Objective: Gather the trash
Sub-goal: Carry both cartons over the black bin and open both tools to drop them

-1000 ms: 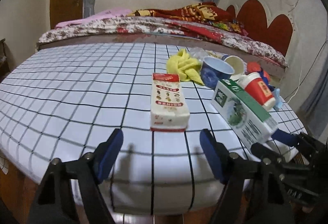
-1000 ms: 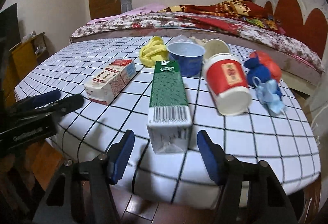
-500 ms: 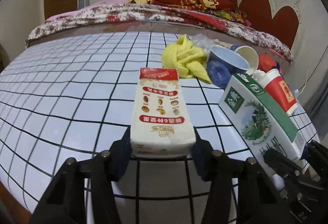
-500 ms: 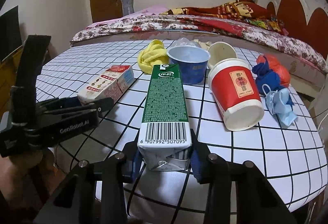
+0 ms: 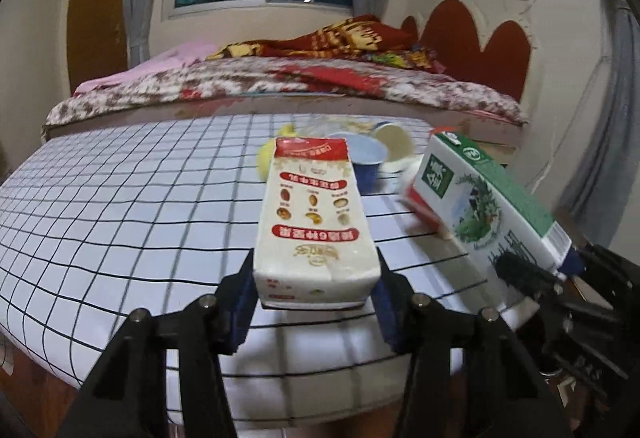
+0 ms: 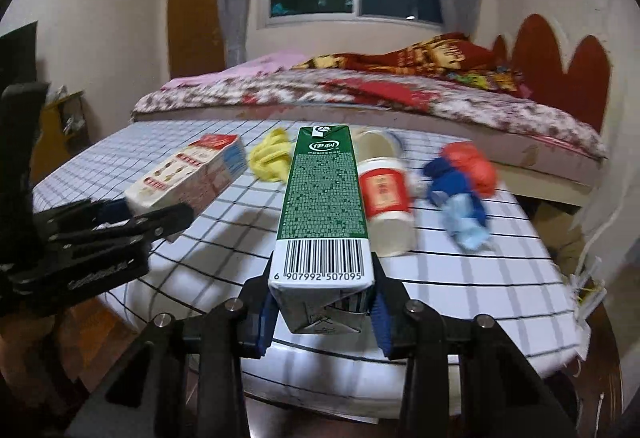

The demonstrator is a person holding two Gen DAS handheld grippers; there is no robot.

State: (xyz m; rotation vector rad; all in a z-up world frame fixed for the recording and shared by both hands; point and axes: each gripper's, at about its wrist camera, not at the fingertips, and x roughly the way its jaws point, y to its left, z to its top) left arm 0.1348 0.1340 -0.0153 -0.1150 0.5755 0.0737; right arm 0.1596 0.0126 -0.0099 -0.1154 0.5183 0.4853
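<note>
Our left tongs [image 5: 316,302] clamp the white carton [image 5: 316,222], tilted down at lower centre; our right tongs [image 6: 322,312] clamp the green carton [image 6: 324,197], both lifted over the counter's [image 6: 460,290] near edge. Two cartons; one red cup [image 6: 386,203] lies mid-frame; bare grid at left.

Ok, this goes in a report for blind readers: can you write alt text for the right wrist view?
The right gripper clamps the barcode end of a green carton, lifted over a checked table. To its left the left gripper holds a white carton; a red cup, yellow cloth and bed lie behind.
</note>
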